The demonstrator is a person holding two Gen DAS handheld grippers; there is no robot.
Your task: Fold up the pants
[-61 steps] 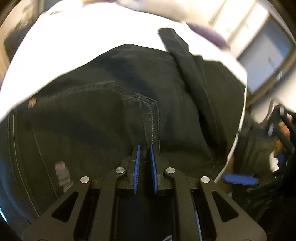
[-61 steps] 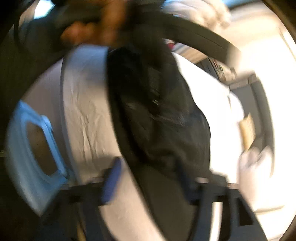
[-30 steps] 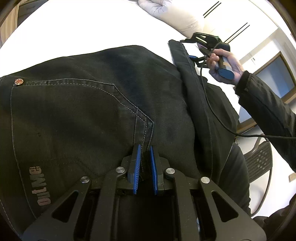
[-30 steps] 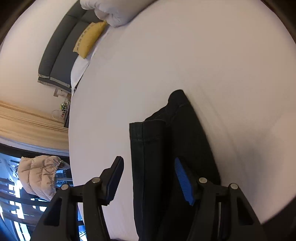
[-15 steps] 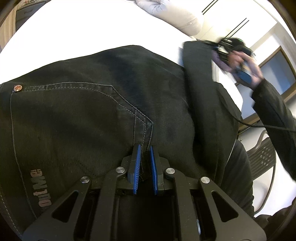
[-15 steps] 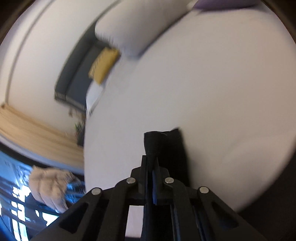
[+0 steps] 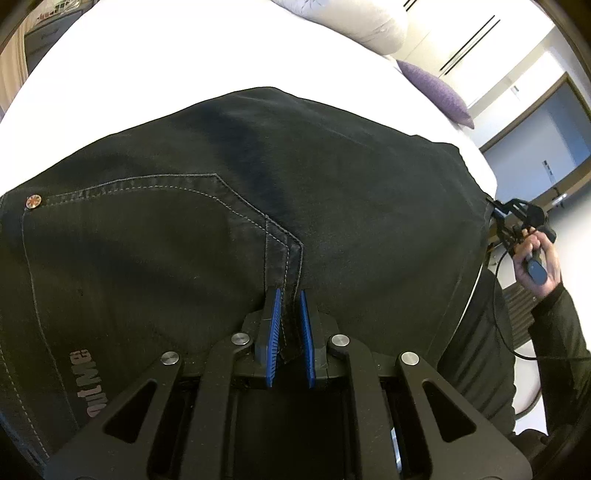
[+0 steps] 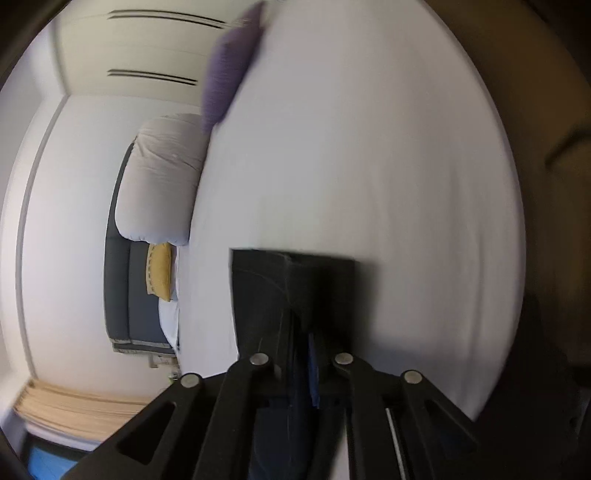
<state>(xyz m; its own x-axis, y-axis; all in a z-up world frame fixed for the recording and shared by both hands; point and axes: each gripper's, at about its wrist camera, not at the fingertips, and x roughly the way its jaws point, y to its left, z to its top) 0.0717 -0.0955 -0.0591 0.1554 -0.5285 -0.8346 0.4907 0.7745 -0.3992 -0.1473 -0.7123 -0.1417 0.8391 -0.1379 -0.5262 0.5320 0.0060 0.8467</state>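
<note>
Left wrist view, from the left: black denim pants (image 7: 229,229) lie spread on a white bed sheet (image 7: 155,66), with grey topstitching, a copper rivet (image 7: 32,201) and a worn printed logo (image 7: 88,384). The left gripper (image 7: 287,321) has its blue ribbed pads pressed onto a stitched seam fold of the pants. A white pillow (image 7: 354,22) and purple cushion (image 7: 436,92) sit at the far edge. At right, a hand (image 7: 535,262) holds the right gripper (image 7: 496,212) at the pants' edge.

Right wrist view is blurred: the jaws are opening slightly, with a dark fold of the pants (image 8: 291,291) between them. A grey sofa (image 8: 136,291) carries a yellow cushion (image 8: 160,271).
</note>
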